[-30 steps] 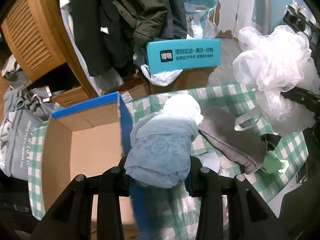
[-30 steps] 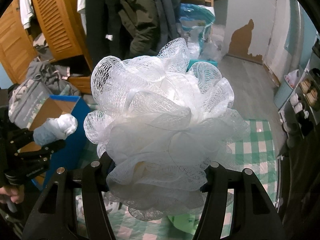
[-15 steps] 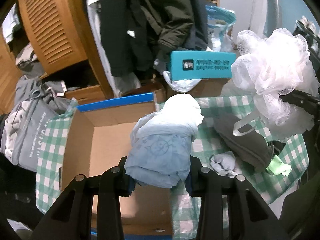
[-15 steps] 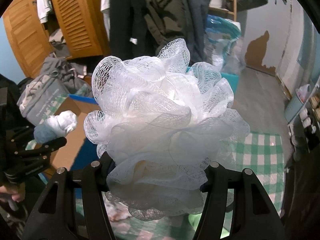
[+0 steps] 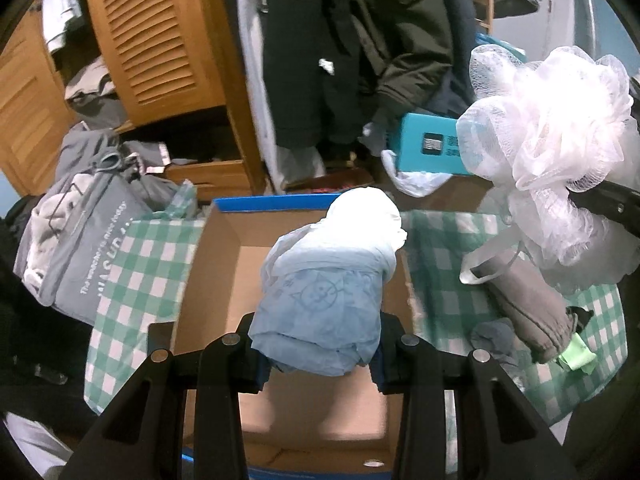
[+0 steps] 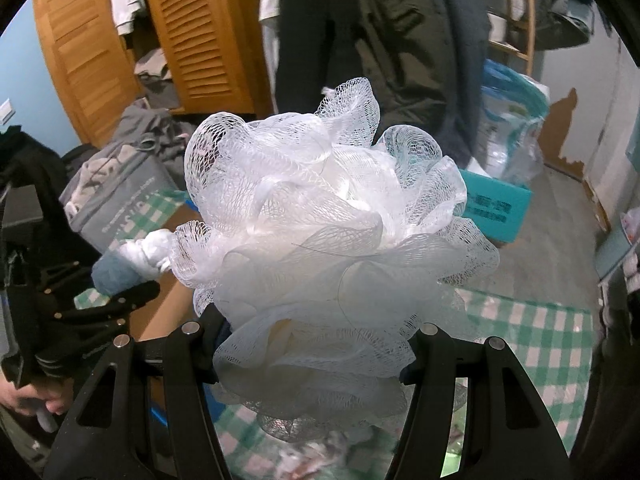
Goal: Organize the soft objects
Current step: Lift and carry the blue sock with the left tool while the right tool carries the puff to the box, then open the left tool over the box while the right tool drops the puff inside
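blue cloth bundle (image 5: 320, 300) clamped between left tongs (image 5: 318, 354), above cardboard box (image 5: 208, 280).

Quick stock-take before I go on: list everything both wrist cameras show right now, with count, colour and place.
cloth bundle: one, pale blue and white, clamped in the left gripper above the box
mesh bath pouf: one, white, clamped in the right gripper
cardboard box: one, brown with blue rim, open, on the checked cloth
checked cloth: one, green and white, under the box
folded grey cloth: one, on the checked cloth right of the box
green scrap: one, beside the grey cloth
teal carton: one, behind the table
grey bag: one, left
louvred doors: orange wood, back left
hanging coats: dark, back
left gripper: black
right gripper: black
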